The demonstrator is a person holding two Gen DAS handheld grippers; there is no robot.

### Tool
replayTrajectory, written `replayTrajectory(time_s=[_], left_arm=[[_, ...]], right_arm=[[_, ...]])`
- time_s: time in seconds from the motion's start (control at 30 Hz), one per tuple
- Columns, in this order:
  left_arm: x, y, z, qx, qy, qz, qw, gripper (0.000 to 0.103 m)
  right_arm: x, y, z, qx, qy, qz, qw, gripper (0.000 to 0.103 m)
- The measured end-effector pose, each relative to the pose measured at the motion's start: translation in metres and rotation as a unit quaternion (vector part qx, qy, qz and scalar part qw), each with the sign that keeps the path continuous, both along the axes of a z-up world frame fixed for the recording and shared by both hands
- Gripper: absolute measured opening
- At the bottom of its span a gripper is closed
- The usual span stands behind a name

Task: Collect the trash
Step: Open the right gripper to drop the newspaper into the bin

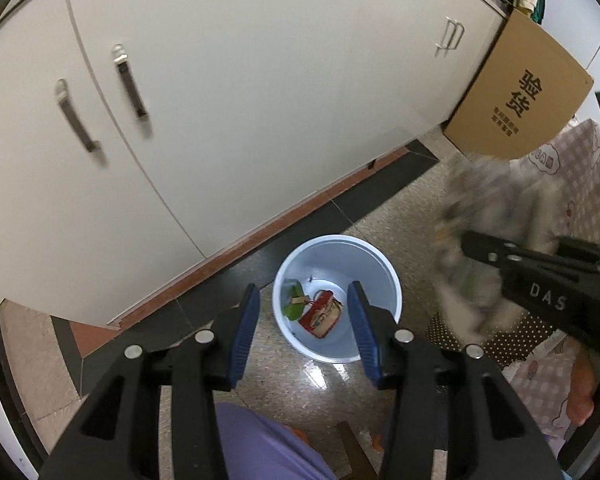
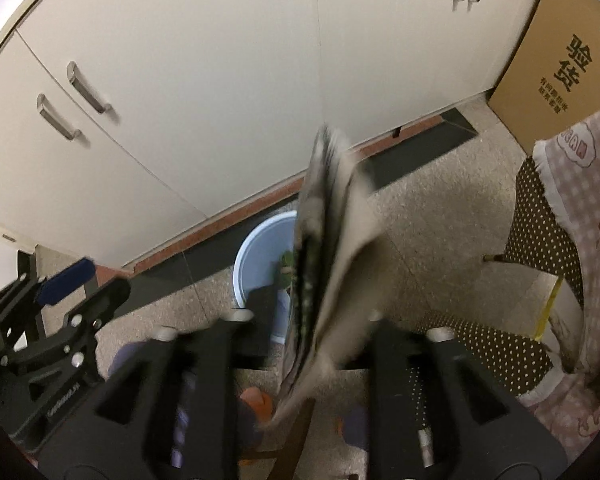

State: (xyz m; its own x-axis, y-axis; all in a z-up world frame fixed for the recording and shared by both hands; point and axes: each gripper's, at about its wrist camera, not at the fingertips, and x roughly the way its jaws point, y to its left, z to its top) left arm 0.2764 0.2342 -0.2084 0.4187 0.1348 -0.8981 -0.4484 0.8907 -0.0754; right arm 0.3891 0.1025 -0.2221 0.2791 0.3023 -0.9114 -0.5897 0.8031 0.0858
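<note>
A pale blue bin stands on the floor by the cabinet base, holding a red packet and green scraps. My left gripper is open and empty above the bin. My right gripper holds a folded grey newspaper, blurred, up in the air over the bin. In the left wrist view the right gripper and the paper show at the right. The left gripper shows at the left of the right wrist view.
White cabinet doors with metal handles fill the back. A brown cardboard box stands at the right. A table with pink checked cloth and dotted cloth sits at the right. Speckled floor surrounds the bin.
</note>
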Motion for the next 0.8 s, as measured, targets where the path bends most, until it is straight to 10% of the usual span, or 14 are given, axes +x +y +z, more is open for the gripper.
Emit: replayTrajectory(time_s=[0.8], left_arm=[[-0.026, -0.011, 0.051, 0.016, -0.056, 0.003, 0.9983, 0.045]], right_arm=[[-0.027, -0.045, 0.044, 0.025, -0.031, 0.015, 0.999, 0.075]])
